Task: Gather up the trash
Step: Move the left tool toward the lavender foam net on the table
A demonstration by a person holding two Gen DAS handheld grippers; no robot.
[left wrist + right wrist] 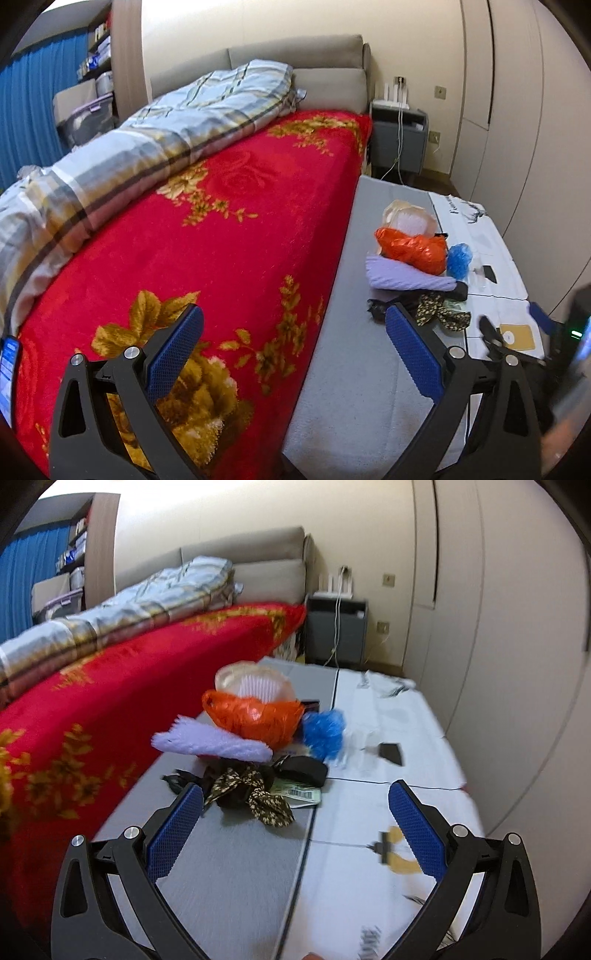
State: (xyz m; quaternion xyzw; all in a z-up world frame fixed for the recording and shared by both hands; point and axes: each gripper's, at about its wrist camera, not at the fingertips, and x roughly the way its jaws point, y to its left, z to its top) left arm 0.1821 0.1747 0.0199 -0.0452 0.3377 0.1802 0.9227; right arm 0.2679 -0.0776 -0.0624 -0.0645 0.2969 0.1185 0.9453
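Note:
A heap of trash lies on the grey floor mat beside the bed. It holds an orange plastic bag, a clear container, a crumpled blue bag, a lilac fuzzy cloth, a leopard-print scrap, a black item and a labelled wrapper. My right gripper is open, just short of the leopard scrap. My left gripper is open over the bed's edge, left of the heap.
The bed with a red floral blanket and a checked quilt fills the left. White cardboard covers the floor on the right, with a small black card and a tan object. Beyond stand a grey nightstand and wardrobe doors.

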